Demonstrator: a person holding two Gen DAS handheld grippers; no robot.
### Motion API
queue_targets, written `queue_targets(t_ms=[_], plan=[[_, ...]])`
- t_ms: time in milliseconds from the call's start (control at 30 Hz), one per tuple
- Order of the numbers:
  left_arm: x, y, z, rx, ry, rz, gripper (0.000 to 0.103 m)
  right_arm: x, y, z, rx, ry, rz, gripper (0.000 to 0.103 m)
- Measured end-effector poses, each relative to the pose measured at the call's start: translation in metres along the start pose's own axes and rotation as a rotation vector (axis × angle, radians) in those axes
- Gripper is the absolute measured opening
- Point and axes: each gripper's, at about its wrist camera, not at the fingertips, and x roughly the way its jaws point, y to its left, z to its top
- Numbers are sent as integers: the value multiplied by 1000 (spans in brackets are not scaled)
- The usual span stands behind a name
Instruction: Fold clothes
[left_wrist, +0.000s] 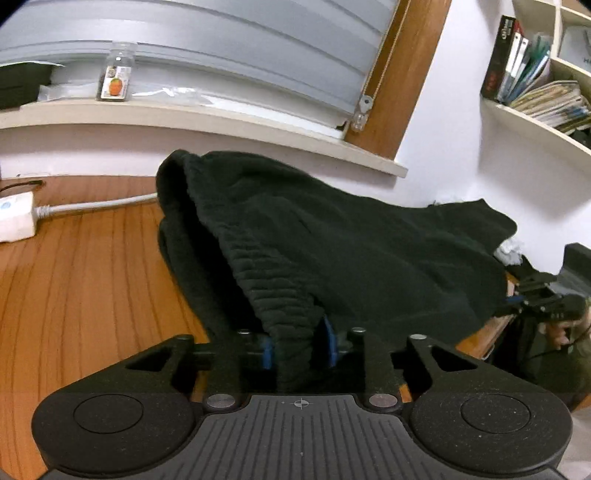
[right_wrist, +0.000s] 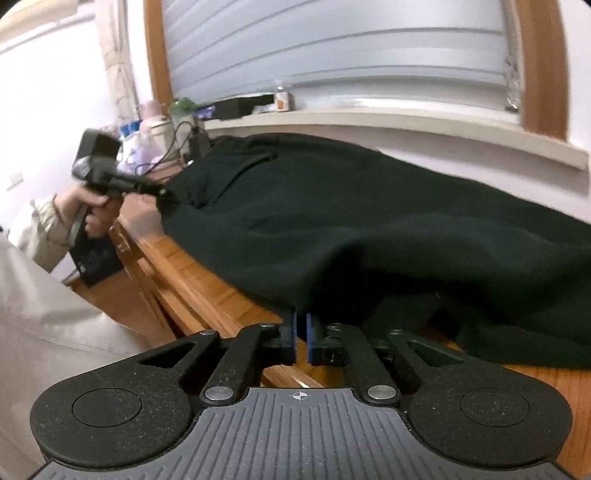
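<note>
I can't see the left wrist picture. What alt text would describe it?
The left gripper pinches the ribbed waistband of a black garment, which is draped across a wooden desk below a window sill. A white power strip lies at the left, a bookshelf stands at the upper right, and the right gripper holds the garment's far edge.

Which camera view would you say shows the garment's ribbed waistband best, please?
The left wrist view: the ribbed waistband fills the centre, running into the left claw. The right wrist view shows only smooth dark cloth, with no ribbing discernible.
</note>
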Motion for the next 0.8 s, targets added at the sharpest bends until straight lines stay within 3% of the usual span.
queue_targets(t_ms=[67,100,167,300,400,567,800], plan=[[-9,4,-1,-15,-18,2,48,-13,-4,7,19,-49,-11,16],[-14,6,-2,-22,-29,5,55,-17,-3,12,14,-69,-34,25],[-21,10,0,-30,-49,19,59,-20,0,27,-14,-92,-81,35],[-30,23,7,-37,-92,48,72,-2,12,58,-83,-83,-132,45],[-34,37,14,-54,-128,75,74,31,27,76,-156,-44,-132,52],[-29,74,33,-120,-186,69,74,105,59,108,-256,30,-99,53],[0,114,61,-164,-196,79,74,199,116,155,-337,94,-42,62]])
